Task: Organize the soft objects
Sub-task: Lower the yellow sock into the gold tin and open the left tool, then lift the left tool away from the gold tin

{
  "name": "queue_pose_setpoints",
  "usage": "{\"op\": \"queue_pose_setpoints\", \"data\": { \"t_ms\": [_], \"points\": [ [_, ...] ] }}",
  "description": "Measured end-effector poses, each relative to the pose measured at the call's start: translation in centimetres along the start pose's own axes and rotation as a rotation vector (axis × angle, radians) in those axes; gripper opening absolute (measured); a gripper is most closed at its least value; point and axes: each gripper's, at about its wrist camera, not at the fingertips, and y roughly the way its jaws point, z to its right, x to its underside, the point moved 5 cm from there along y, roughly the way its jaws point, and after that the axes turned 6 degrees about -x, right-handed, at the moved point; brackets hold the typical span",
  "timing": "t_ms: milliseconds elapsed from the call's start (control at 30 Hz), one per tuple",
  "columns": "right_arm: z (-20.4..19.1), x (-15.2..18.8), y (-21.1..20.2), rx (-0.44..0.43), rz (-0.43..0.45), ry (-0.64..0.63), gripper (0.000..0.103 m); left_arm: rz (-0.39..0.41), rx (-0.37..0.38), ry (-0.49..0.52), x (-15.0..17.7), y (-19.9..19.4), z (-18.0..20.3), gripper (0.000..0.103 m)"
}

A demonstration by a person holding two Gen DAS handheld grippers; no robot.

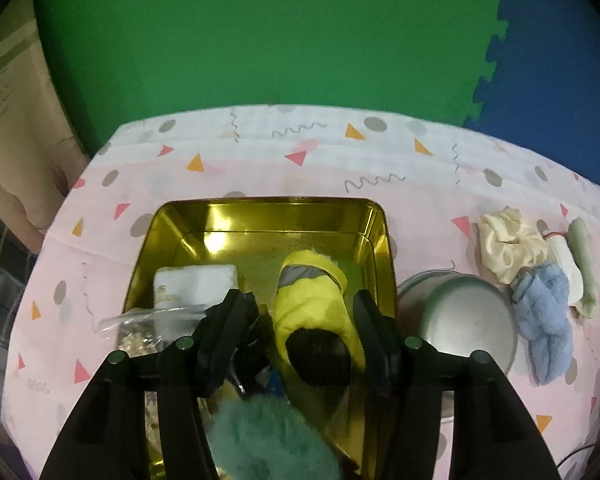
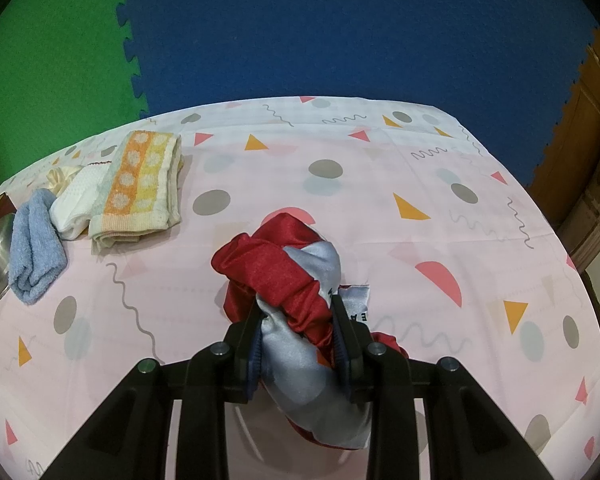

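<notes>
Midway through sorting: our left hand-held gripper [image 1: 300, 328] stands open astride a yellow sock [image 1: 312, 300] already in the gold tin [image 1: 382, 248]; our right hand-held gripper [image 2: 298, 334] clamps a red-and-grey satin bundle [image 2: 284, 276] above the worktop [image 2: 440, 208], where towels [image 2: 140, 184] await.

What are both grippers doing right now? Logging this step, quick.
Left gripper: open around the yellow sock in the gold tin.
Right gripper: shut on red-and-grey satin bundle.
</notes>
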Motion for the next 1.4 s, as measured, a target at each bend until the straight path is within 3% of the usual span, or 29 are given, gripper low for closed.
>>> {"op": "queue_pose_setpoints", "data": {
  "t_ms": [167, 333, 633, 867, 1400],
  "points": [
    [0.0, 0.0, 0.0, 0.002, -0.001, -0.002, 0.031, 0.058, -0.026, 0.008, 0.7, -2.0, -0.5, 0.062],
    [0.0, 0.0, 0.0, 0.009, -0.003, -0.009, 0.031, 0.090, -0.045, -0.004, 1.9, -3.9, -1.4, 0.064],
    [-0.2, 0.0, 0.0, 0.025, -0.005, -0.022, 0.031, 0.166, -0.144, -0.036, 5.2, -6.0, -3.4, 0.069],
    [-0.4, 0.0, 0.0, 0.051, -0.009, -0.044, 0.031, 0.158, -0.141, -0.013, 7.4, -5.7, -3.3, 0.071],
    [-0.7, -0.1, -0.1, 0.089, -0.011, -0.066, 0.029, 0.123, -0.108, -0.128, 9.4, -5.5, -5.9, 0.074]
  ]
}}
